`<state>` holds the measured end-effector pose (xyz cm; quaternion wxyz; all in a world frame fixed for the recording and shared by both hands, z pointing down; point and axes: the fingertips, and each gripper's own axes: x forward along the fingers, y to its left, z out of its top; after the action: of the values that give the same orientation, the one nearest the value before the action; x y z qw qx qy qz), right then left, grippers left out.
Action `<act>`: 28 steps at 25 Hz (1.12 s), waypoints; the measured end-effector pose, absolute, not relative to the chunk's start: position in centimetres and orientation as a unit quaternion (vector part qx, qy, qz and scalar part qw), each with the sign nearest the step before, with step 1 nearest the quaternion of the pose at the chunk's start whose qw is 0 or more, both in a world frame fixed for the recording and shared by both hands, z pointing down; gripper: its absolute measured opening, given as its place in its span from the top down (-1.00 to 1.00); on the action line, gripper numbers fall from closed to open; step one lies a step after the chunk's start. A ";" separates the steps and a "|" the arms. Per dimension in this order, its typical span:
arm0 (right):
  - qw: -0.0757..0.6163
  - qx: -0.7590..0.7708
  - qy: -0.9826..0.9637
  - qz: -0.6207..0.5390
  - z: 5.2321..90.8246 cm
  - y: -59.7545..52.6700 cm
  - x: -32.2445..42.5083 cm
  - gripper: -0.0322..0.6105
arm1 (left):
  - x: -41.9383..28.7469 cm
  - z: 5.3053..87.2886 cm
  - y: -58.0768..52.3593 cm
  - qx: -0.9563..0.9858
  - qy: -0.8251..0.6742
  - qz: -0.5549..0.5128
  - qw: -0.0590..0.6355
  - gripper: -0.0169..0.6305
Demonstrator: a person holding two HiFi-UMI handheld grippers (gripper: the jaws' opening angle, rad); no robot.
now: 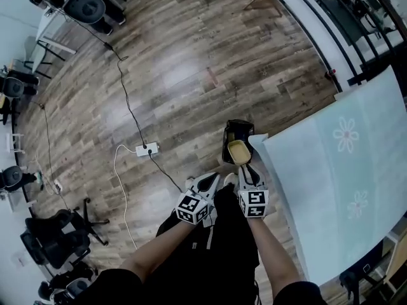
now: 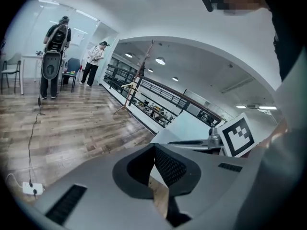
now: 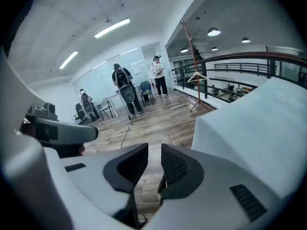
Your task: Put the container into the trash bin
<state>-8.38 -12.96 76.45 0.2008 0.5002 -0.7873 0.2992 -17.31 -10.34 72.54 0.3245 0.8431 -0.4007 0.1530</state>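
The right gripper (image 1: pixel 245 170) hovered at the mouth of the dark trash bin (image 1: pixel 227 140), beside the corner of the cloth-covered table (image 1: pixel 331 170), with the yellowish container (image 1: pixel 238 152) lying just ahead of its tips at the bin's near rim. In the right gripper view its jaws stood a narrow gap apart (image 3: pixel 154 150), with only wood floor showing between them. The left gripper (image 1: pixel 210 182) hung back near the person's legs, its jaws pressed together at the tips on nothing (image 2: pixel 153 147).

The likeliest trouble was the container catching on the near rim and tipping out onto the floor, since it looked to sit at the edge of the bin and not over the middle. A nudge from the right gripper could also shove the light bin against the table.

From the head view it could not be told whether the container rested on the rim, hung above it or had already dropped partly inside. The right gripper view pointed out across the room and showed no bin at all, only a yellowish sliver under one jaw that could not be identified. A brownish shape deeper in the bin was too small to name
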 end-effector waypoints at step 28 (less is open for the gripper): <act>0.050 0.736 -0.651 0.179 45.3 0.1 -10.3 0.76 | -15.1 45.3 -2.8 0.962 -0.169 0.068 0.204 0.91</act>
<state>-10.34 0.13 45.29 0.0504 0.7361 -0.6508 0.1791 -15.13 -2.82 45.29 0.2041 0.9619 -0.1688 0.0677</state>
